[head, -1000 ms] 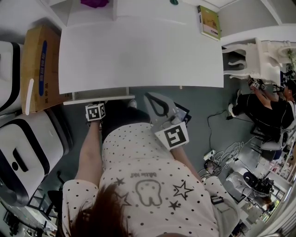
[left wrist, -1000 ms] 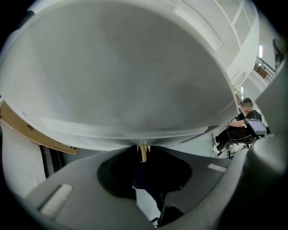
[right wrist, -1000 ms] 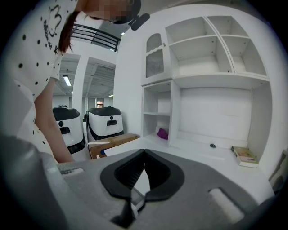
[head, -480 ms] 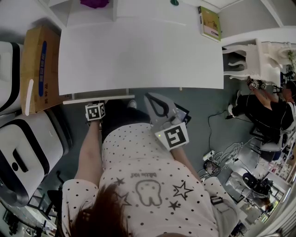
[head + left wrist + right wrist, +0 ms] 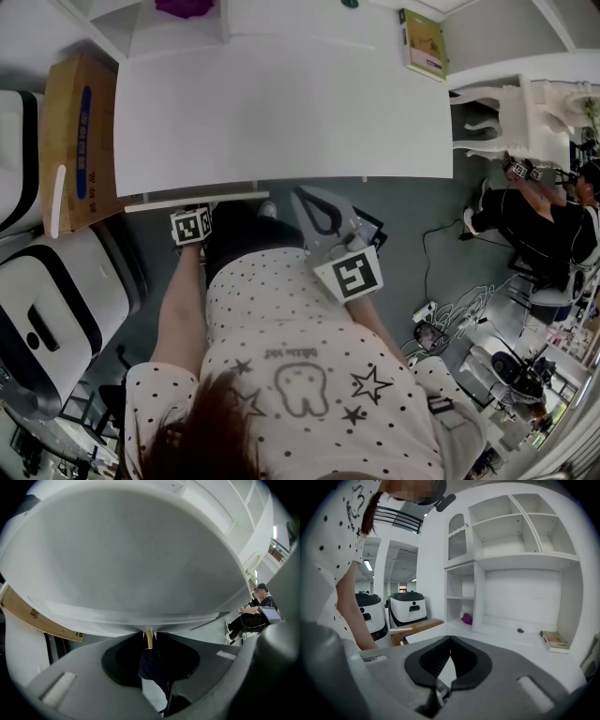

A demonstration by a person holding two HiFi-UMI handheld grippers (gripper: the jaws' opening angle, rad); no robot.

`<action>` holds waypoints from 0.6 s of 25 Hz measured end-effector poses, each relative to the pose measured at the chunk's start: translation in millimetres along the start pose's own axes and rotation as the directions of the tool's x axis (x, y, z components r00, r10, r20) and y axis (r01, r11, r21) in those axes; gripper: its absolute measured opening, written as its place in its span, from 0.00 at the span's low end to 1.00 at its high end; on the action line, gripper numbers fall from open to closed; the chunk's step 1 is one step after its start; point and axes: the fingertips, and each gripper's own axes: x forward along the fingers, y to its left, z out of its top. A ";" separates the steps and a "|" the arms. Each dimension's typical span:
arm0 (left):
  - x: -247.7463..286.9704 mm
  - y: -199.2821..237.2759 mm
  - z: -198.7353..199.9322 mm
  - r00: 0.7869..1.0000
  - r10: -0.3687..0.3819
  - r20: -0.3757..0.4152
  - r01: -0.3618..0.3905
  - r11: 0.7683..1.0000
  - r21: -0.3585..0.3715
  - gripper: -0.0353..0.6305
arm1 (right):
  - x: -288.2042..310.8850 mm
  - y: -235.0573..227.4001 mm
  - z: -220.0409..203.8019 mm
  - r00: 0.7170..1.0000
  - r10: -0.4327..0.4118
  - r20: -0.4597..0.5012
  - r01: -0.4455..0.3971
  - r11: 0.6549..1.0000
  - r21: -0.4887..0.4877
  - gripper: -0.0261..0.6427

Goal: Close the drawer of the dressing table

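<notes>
— What is the dressing table (image 5: 375, 141) made of?
— Smooth matt white board. It has a broad, flat, square-edged tabletop (image 5: 281, 94), with open white shelves (image 5: 520, 527) along its far side. The drawer (image 5: 197, 200) sits under the tabletop's near left edge. Only a thin white strip of its front shows, so it stands a little way out. Its knob (image 5: 149, 637) is a small brass-coloured stem.
— And the 2 grippers?
— Grey moulded plastic. The left gripper (image 5: 149, 645) has its jaws pressed on the knob. The right gripper (image 5: 450, 640) is held just near of the tabletop's edge, right of the drawer, jaws together with nothing between them.
— The room?
— Grey floor (image 5: 412, 216). A brown cardboard box (image 5: 80, 141) stands left of the table, with rounded white-and-black machines (image 5: 56, 309) nearer (what they are I cannot tell). A book (image 5: 424, 42) lies at the tabletop's far right. Cables (image 5: 459, 309) trail on the right, where another person (image 5: 539, 220) sits.
— Anything changed over the last second?
— Hardly. Both grippers are where they were, and the drawer's strip looks just as narrow.
</notes>
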 end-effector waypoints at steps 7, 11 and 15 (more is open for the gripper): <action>4.5 -2.0 9.4 1.000 0.017 0.009 -0.017 1.000 -0.005 0.19 | -0.5 -10.8 -1.0 1.000 -0.001 0.005 0.001 1.000 0.002 0.03; 8.0 -0.4 12.9 1.000 0.024 0.009 -0.024 1.000 -0.009 0.19 | -0.9 -13.4 -1.1 1.000 -0.005 0.005 0.005 1.000 0.008 0.03; 8.3 0.1 16.3 1.000 0.029 0.012 -0.028 0.999 -0.018 0.19 | -1.4 -15.6 -3.0 1.000 -0.012 0.002 0.012 1.000 0.016 0.03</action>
